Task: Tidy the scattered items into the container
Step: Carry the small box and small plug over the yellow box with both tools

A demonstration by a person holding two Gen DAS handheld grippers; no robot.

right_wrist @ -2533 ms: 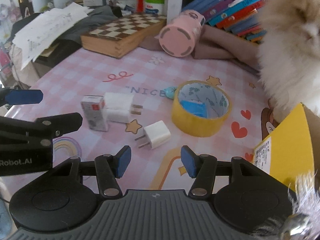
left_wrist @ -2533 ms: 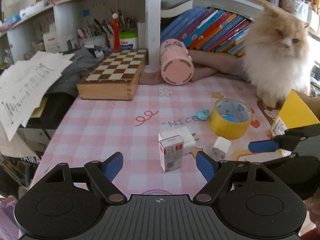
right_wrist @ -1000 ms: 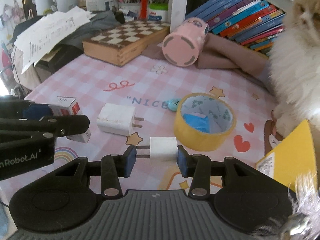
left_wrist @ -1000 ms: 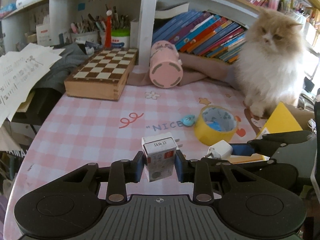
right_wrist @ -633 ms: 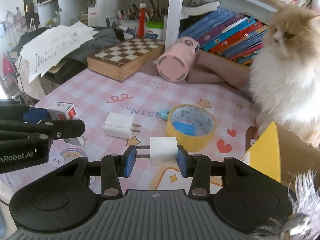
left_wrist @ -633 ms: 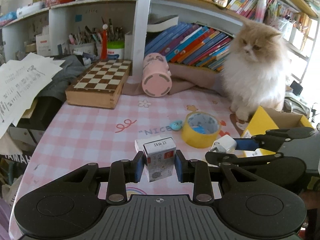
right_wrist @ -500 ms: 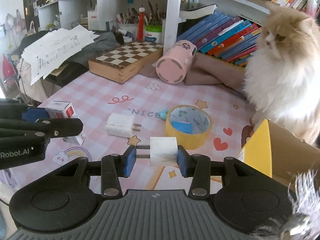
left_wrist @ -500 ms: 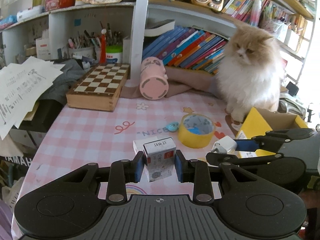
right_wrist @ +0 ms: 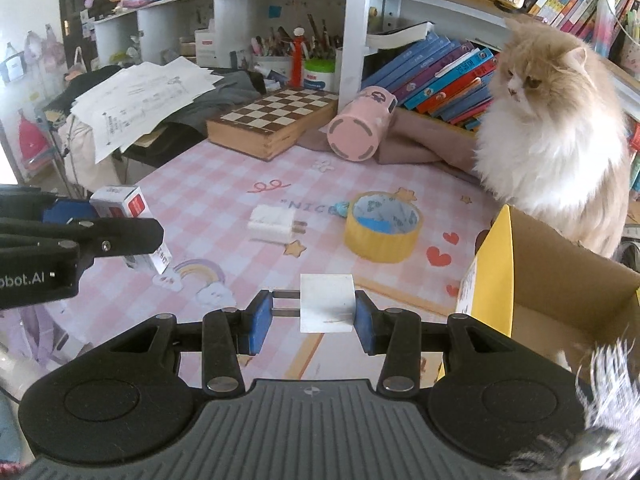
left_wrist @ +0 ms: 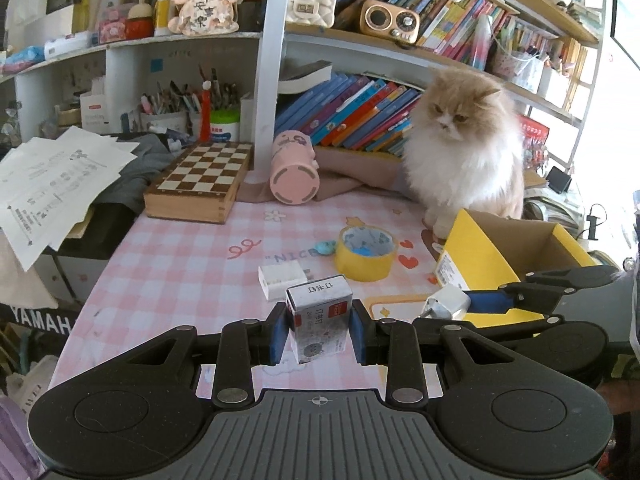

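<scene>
My left gripper (left_wrist: 318, 330) is shut on a small white and red staple box (left_wrist: 318, 320), held above the pink checked table; the box also shows in the right wrist view (right_wrist: 128, 216). My right gripper (right_wrist: 307, 318) is shut on a small white plug charger (right_wrist: 327, 303), lifted above the table, also visible in the left wrist view (left_wrist: 446, 306). The open yellow cardboard box (right_wrist: 560, 280) stands at the right (left_wrist: 516, 248). A larger white charger (right_wrist: 274, 224), a yellow tape roll (right_wrist: 382, 226) and a small blue item (left_wrist: 325, 246) lie on the table.
A fluffy cat (left_wrist: 464, 156) sits behind the cardboard box. A pink cylinder (left_wrist: 294, 172) lies on its side and a chessboard box (left_wrist: 200, 184) stands at the back. Papers (left_wrist: 52, 184) hang over the left edge. Shelves with books fill the back.
Both grippers closed on their items, the left on the staple box and the right on the small charger, then lifted them up and back from the table. The cat turned its head.
</scene>
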